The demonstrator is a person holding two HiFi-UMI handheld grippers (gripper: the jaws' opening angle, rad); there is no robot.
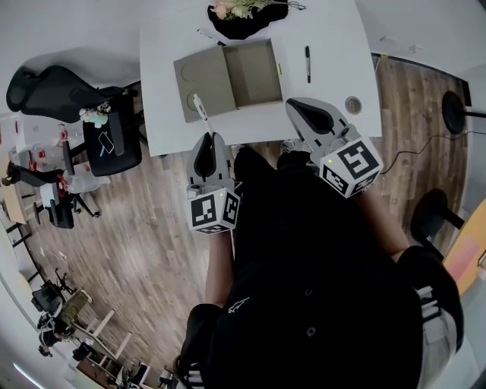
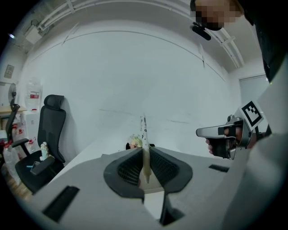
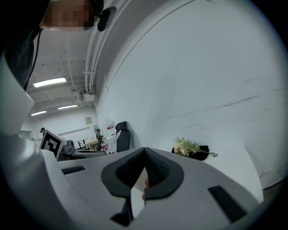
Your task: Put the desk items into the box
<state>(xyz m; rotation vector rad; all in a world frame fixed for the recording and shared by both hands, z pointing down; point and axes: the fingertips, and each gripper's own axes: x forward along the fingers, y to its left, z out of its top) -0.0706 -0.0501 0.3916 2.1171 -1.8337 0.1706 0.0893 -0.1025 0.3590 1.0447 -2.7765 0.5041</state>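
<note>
An open cardboard box (image 1: 231,78) lies on the white desk (image 1: 326,30), its lid folded out to the left. My left gripper (image 1: 206,138) is at the desk's near edge, just in front of the box, shut on a white pen (image 1: 200,112) that sticks out forward. In the left gripper view the white pen (image 2: 144,137) stands up between the closed jaws of the left gripper (image 2: 145,155). My right gripper (image 1: 291,103) is at the box's near right corner, jaws shut and holding nothing. A black pen (image 1: 307,64) lies right of the box.
A small round item (image 1: 353,104) sits near the desk's right front edge. A flower bunch on black wrap (image 1: 244,11) lies at the far edge, behind the box. A black office chair (image 1: 57,91) stands left of the desk on the wooden floor.
</note>
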